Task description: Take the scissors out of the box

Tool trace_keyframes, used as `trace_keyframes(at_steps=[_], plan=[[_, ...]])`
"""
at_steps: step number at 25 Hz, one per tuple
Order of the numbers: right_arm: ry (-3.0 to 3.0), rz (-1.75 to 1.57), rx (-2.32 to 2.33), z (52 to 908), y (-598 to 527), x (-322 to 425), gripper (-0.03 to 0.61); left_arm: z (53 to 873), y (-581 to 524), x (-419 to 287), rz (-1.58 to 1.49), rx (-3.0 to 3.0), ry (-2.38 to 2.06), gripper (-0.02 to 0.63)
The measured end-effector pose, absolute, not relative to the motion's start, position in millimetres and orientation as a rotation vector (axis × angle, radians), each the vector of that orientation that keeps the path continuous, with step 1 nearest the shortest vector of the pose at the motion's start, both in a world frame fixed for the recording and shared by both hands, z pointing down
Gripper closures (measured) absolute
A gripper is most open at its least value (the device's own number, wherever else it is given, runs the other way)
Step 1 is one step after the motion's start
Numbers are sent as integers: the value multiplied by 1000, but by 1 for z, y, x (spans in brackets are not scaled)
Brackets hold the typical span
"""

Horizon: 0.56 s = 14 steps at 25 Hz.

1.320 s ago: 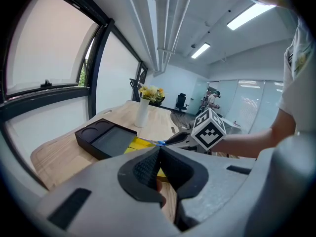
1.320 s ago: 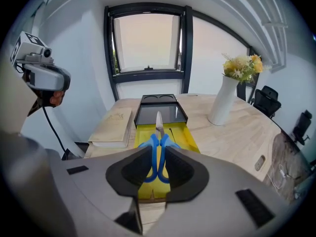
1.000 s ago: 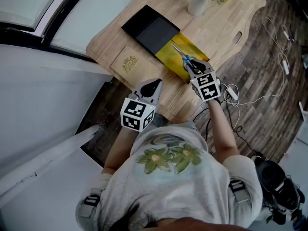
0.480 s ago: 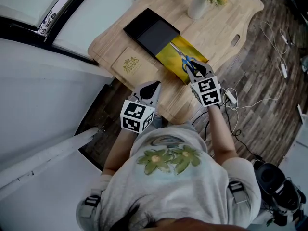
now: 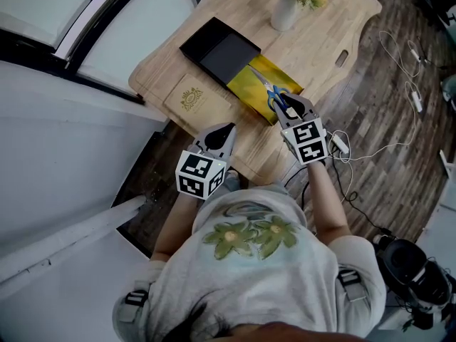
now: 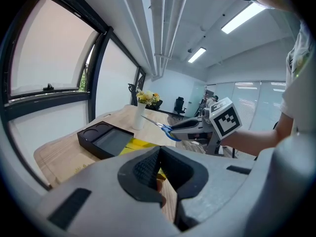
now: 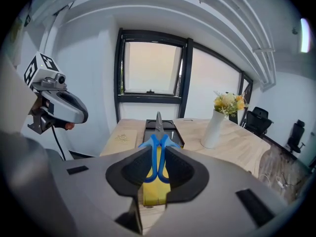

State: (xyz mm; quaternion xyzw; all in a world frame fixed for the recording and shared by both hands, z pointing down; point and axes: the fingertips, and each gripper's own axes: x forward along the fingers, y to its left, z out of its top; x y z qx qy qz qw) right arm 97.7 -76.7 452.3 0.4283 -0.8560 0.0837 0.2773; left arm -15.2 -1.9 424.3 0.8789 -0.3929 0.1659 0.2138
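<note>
Scissors (image 5: 275,98) with blue handles hang over the yellow insert (image 5: 261,84) that lies against the open black box (image 5: 219,48) on the wooden table. My right gripper (image 5: 288,105) is shut on the handles. In the right gripper view the scissors (image 7: 157,152) sit between the pads, blades pointing at the black box (image 7: 171,128). Above the table's near edge, my left gripper (image 5: 226,129) holds nothing and its tips meet. The left gripper view shows its jaws (image 6: 159,154) shut, with the right gripper (image 6: 174,129) and scissors (image 6: 163,126) off to the right.
A beige lid (image 5: 190,98) with a gold emblem lies left of the box. At the table's far side stands a white vase (image 5: 283,11) of flowers. White cables (image 5: 377,147) trail over the floor to the right. A window wall runs along the left.
My right gripper has risen a little with the scissors in it, lifting them off the yellow insert. The left gripper has stayed where it was.
</note>
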Motion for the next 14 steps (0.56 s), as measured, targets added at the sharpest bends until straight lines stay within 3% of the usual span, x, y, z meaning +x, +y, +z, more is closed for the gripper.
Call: trace_keyframes(at_steps=[14], plan=[[-2301, 213, 1183, 440, -57, 99, 492, 420, 12, -17, 451, 2450, -1062, 607]])
